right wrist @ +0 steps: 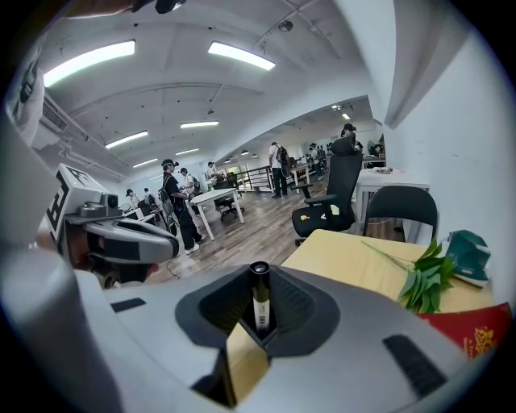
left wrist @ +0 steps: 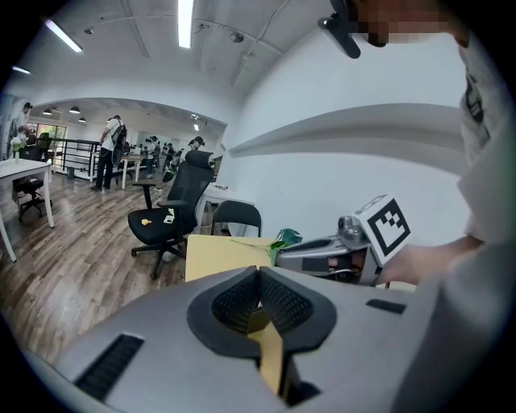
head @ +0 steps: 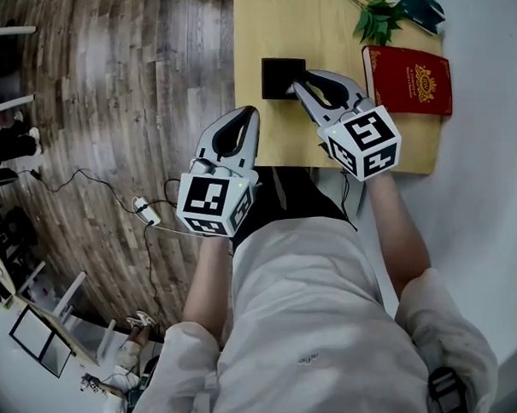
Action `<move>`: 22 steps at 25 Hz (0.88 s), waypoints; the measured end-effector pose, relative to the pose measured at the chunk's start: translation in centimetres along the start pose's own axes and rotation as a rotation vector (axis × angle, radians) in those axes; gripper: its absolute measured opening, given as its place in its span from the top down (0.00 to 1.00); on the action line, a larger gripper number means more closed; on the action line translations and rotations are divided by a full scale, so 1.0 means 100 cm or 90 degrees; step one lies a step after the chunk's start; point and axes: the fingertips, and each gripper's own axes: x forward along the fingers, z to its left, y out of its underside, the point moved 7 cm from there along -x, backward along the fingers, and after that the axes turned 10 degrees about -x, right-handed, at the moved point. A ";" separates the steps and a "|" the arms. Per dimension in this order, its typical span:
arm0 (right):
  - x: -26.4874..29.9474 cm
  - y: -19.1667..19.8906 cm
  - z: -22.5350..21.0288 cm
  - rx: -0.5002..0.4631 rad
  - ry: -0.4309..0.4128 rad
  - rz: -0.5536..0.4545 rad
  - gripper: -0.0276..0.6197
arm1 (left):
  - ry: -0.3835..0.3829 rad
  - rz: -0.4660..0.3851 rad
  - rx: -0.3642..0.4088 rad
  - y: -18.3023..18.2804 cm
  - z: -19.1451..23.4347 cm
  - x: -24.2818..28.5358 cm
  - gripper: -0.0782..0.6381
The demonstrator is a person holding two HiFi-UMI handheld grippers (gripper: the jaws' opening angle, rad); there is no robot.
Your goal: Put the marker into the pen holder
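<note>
Marker (right wrist: 259, 300) sits upright between the jaws of the right gripper (head: 299, 82), which are clamped on its barrel. In the right gripper view its black cap end shows at 12 o'clock, level with the jaw tips. A white printed label lies lower on the barrel. The lower end passes behind a dark edge in the gap between the jaws. Whether it is inside the pen holder cannot be told.

In the head view the jaw tips overlap the 3 o'clock edge of the black square pen holder (head: 279, 79). The marker itself cannot be made out there. The holder stands on the light wooden table (head: 319, 36), near the table's left edge.

Left gripper (head: 244, 116) hangs at 7 o'clock from the holder, past the table edge and over the plank floor. Its jaws are together with nothing between them, and only a strip of table shows through the slit behind the tips in the left gripper view.

Other items on the table:
- Red book (head: 409, 79) lies at 3 o'clock from the holder, just beyond the right gripper.
- Green leafy sprig (head: 377, 18) lies at 1 o'clock from the holder.
</note>
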 end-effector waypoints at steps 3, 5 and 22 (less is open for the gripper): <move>0.004 0.004 0.000 0.001 -0.001 0.008 0.85 | 0.003 0.002 0.001 0.000 0.001 0.003 0.87; 0.007 0.007 0.000 0.002 -0.001 0.014 0.85 | 0.005 0.004 0.001 0.001 0.001 0.005 0.87; 0.031 0.028 0.005 -0.005 -0.028 0.071 0.85 | 0.013 0.017 -0.005 0.007 0.008 0.012 0.87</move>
